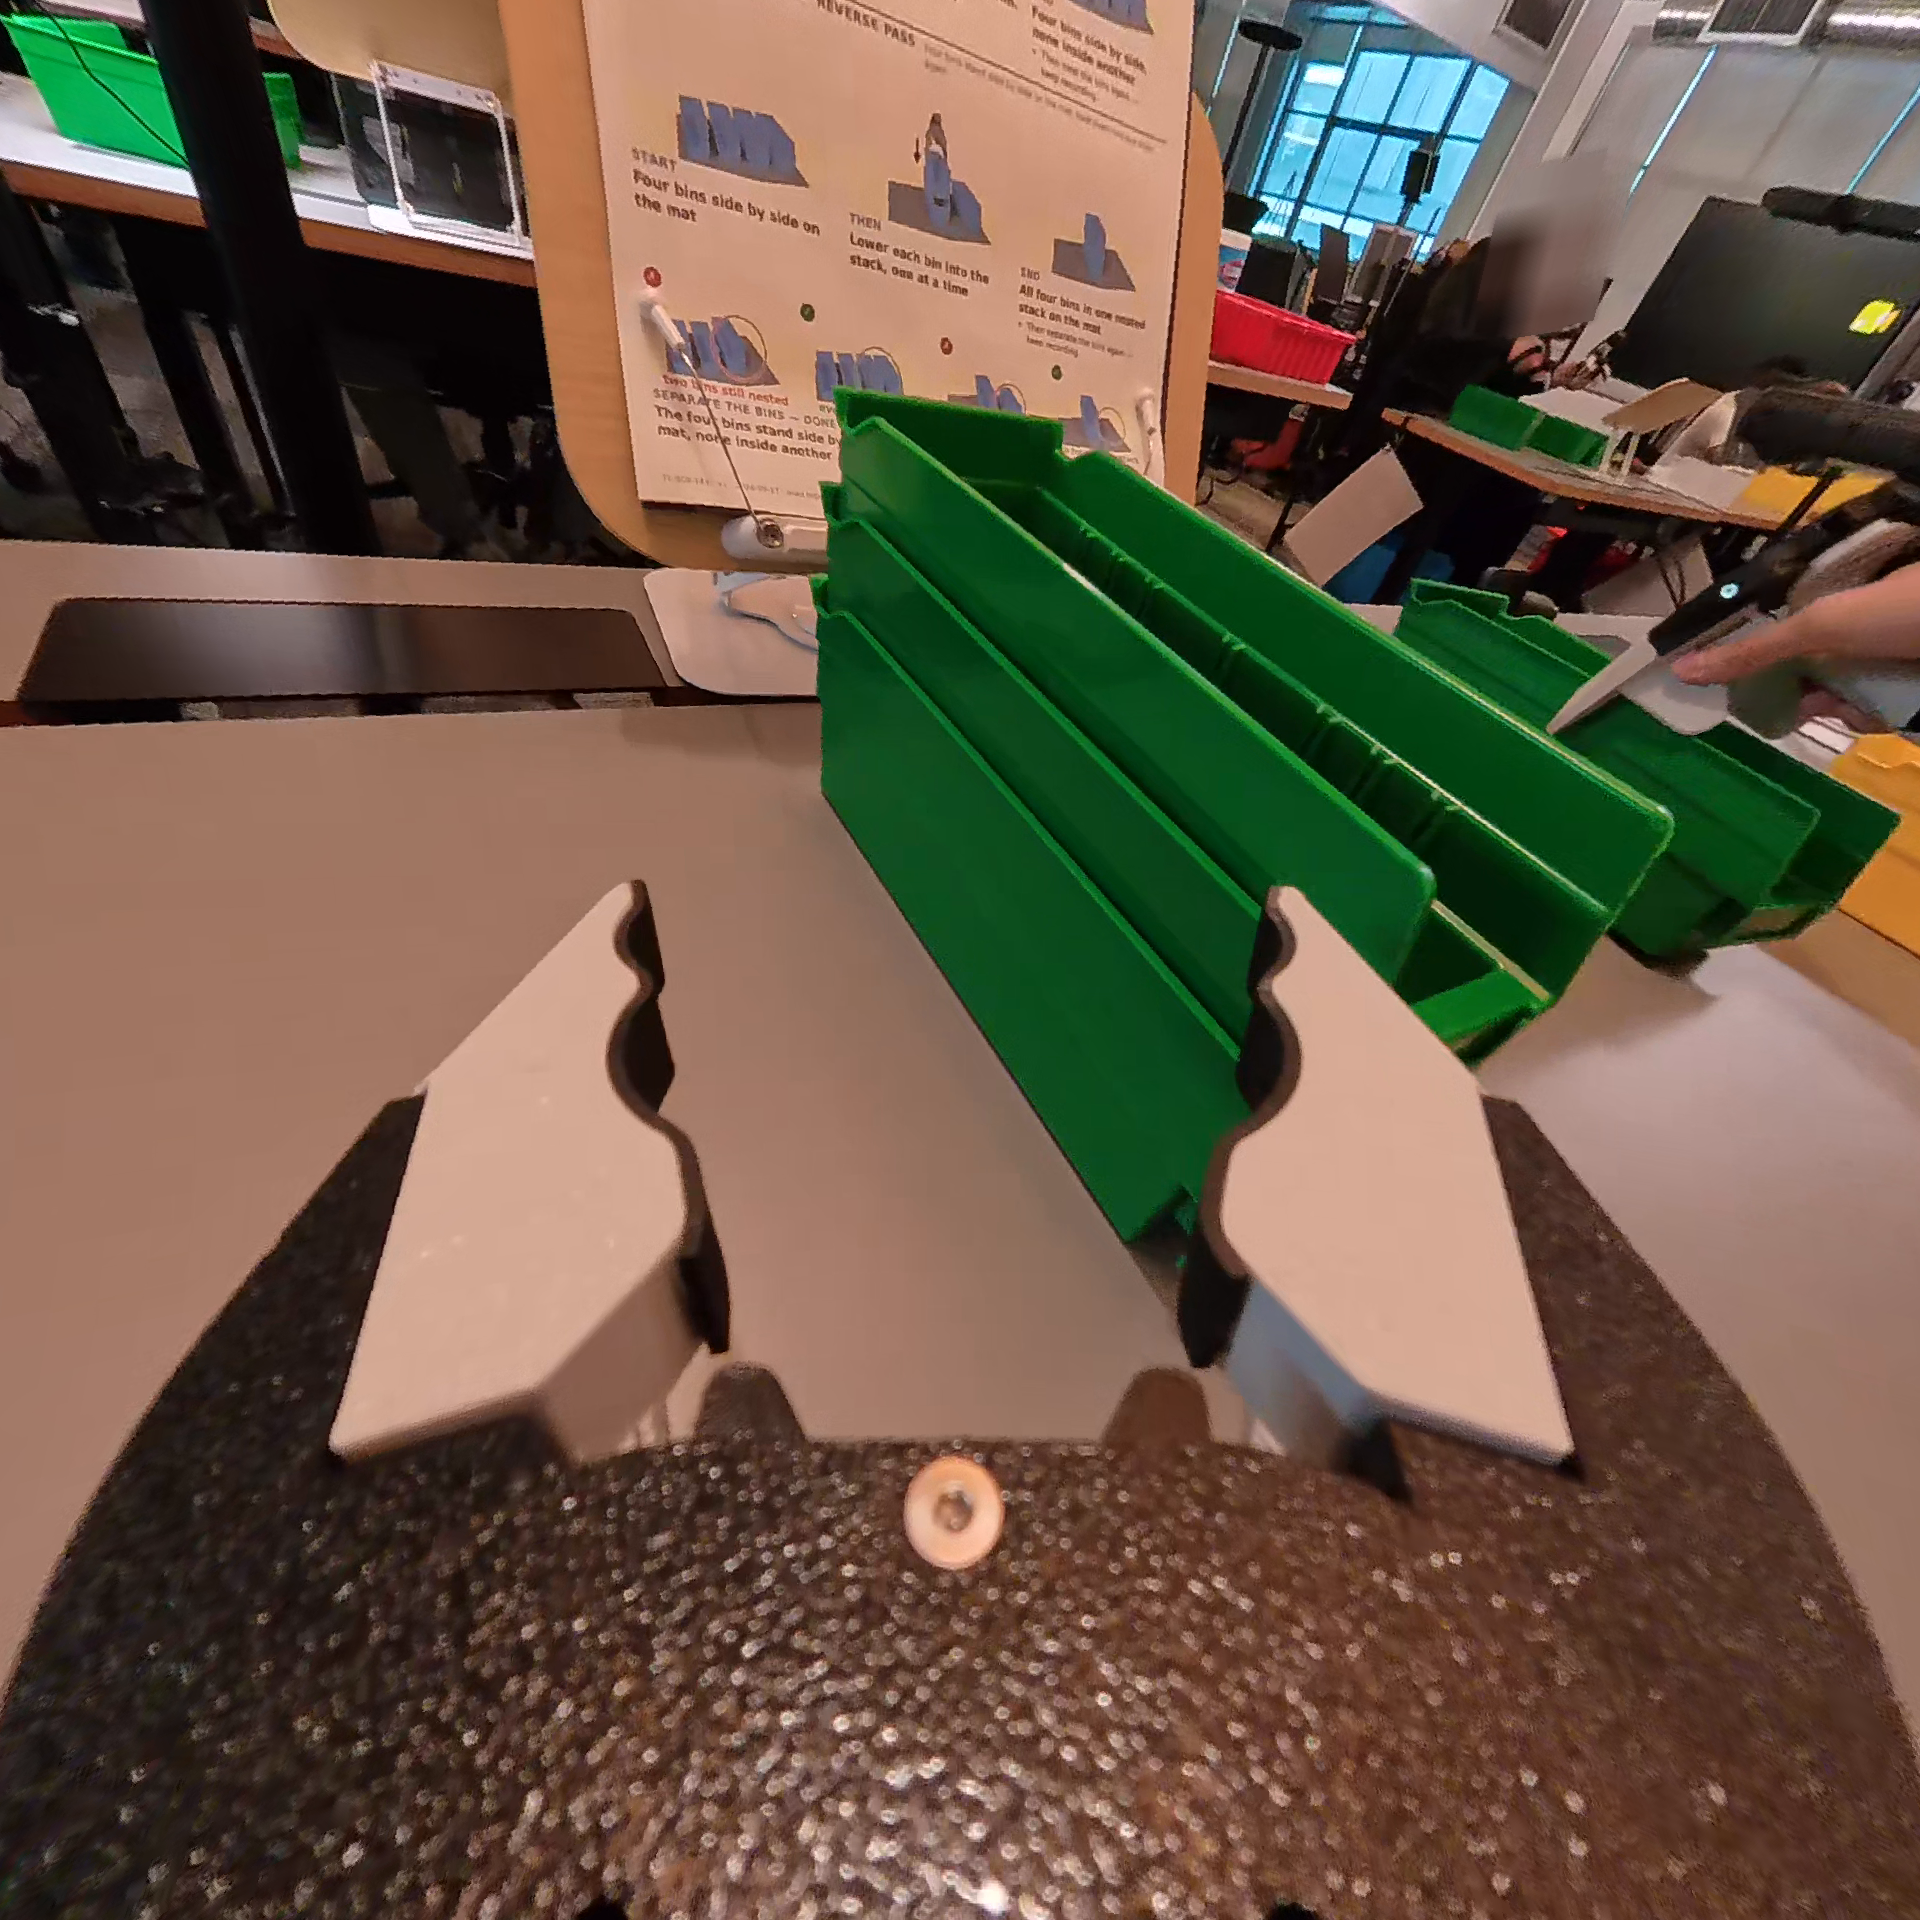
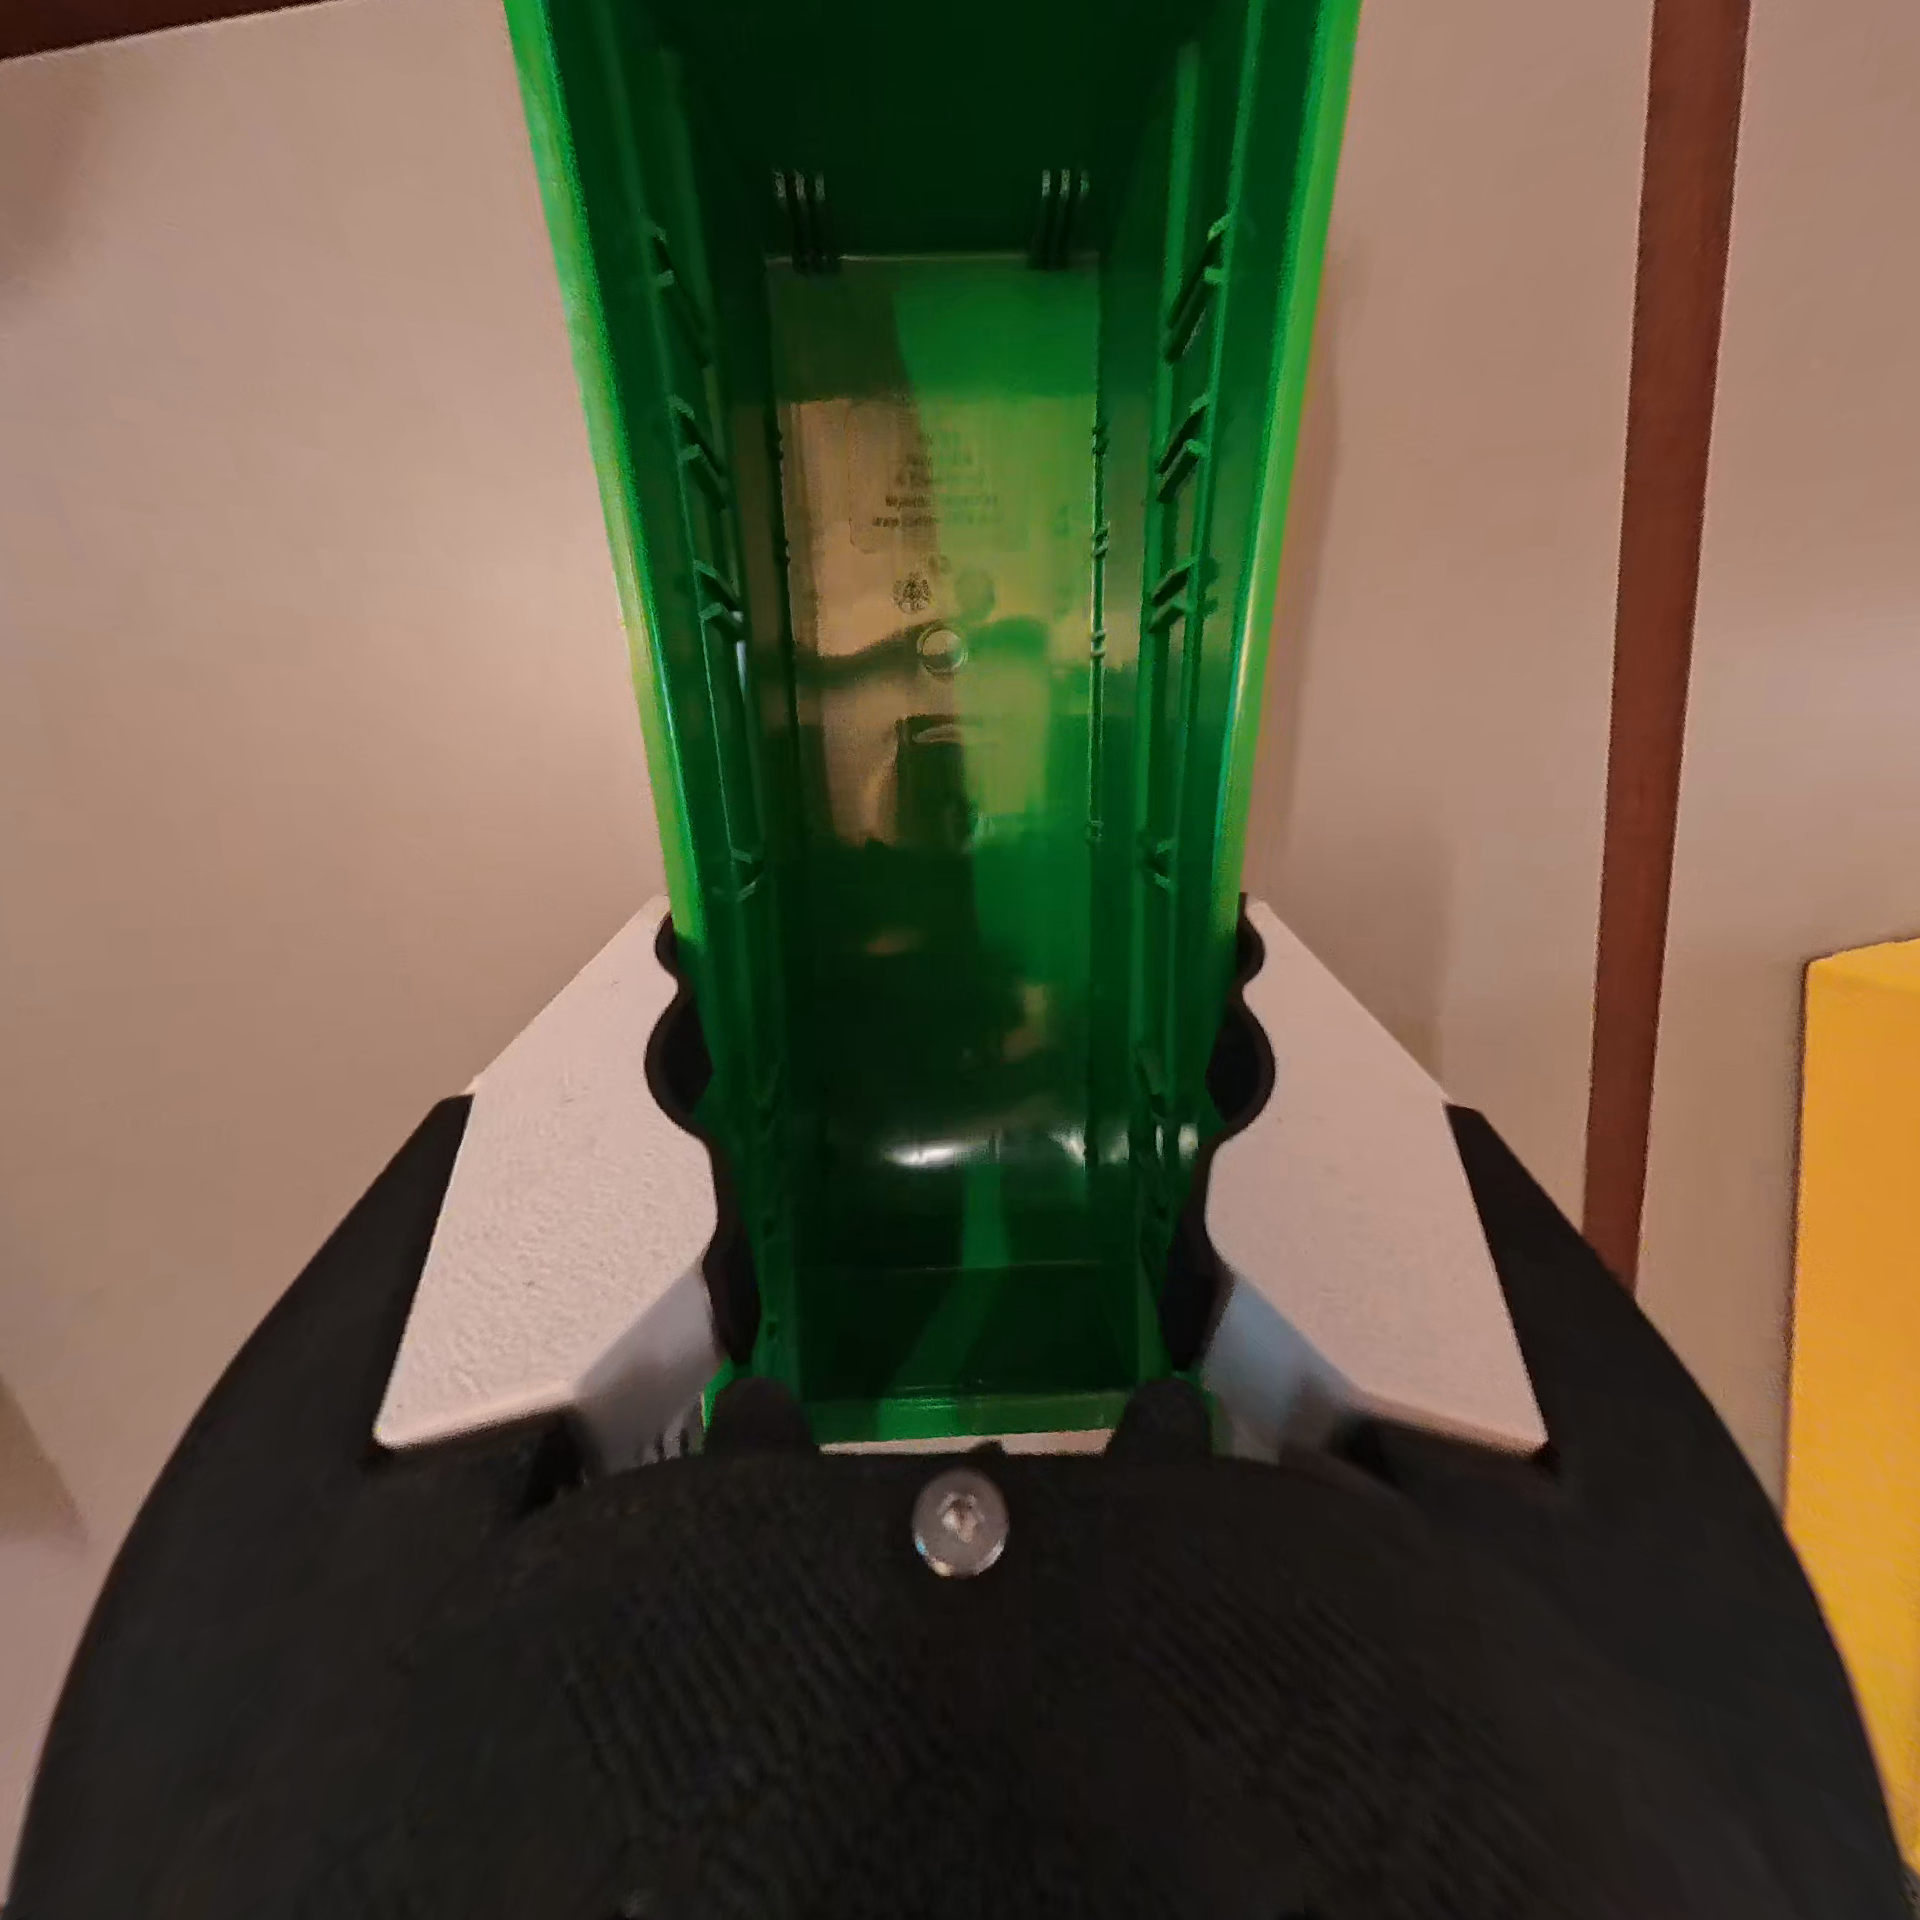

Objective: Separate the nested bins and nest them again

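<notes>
Left two-finger gripper with grey fingers spread wide, holding nothing, poised above the grey tabletop just beside a nested stack of long green plastic bins. Right two-finger gripper clamped across the near end of a single long green plastic bin, one finger against each side wall. Single bin placed right of the stack, near a yellow plastic bin.

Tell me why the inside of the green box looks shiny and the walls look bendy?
Right wrist view: the green bin has a glossy floor that mirrors light, so pale glare patches show. Left wrist view: the wide-angle lens curves the table edge and stretches the nested green bins.
</notes>
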Motion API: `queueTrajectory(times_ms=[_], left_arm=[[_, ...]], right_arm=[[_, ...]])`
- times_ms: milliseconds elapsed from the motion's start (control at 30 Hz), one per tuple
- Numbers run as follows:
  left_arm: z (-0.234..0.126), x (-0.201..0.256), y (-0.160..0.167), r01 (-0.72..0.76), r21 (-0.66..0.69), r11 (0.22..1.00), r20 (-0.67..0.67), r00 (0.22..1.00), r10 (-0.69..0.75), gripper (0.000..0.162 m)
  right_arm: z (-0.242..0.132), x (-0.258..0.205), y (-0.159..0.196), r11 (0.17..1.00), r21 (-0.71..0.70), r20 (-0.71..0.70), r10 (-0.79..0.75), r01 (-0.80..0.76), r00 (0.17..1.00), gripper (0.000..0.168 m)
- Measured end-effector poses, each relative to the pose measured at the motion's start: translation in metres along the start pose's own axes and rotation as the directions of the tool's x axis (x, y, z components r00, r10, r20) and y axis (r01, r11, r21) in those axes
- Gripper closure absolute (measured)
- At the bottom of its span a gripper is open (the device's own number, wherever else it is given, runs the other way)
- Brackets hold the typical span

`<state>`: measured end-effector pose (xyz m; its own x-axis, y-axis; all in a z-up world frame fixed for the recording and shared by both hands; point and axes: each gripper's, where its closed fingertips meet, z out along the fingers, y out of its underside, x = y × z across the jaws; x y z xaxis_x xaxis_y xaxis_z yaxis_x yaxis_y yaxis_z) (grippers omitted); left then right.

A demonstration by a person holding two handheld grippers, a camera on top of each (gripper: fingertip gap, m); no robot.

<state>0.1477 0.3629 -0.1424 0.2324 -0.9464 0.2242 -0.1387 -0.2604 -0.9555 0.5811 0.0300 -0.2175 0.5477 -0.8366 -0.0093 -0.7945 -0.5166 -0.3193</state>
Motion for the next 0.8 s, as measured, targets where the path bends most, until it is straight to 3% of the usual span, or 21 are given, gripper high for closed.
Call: queueTrajectory(times_ms=[133,333,633,800], left_arm=[[0.004,0.007,0.007,0.012,-0.031,0.999,-0.030,0.999,-0.013,0.052],[0.010,0.018,0.011,0.006,-0.045,0.999,-0.064,0.998,-0.009,0.053],[0.013,0.016,0.021,0.014,-0.095,0.995,-0.051,0.999,-0.019,0.054],[0.009,0.010,0.016,0.030,-0.083,0.996,-0.037,0.999,-0.033,0.054]], right_arm=[[-0.019,-0.007,-0.010,0.999,0.039,0.023,0.027,-0.027,0.999,0.071],[-0.078,-0.048,-0.041,0.981,0.182,0.111,0.051,-0.071,0.993,0.071],[-0.169,-0.189,-0.066,0.970,0.241,0.202,-0.052,0.002,0.978,0.069],[-0.202,-0.287,-0.056,0.967,0.254,0.308,-0.104,0.024,0.946,0.069]])
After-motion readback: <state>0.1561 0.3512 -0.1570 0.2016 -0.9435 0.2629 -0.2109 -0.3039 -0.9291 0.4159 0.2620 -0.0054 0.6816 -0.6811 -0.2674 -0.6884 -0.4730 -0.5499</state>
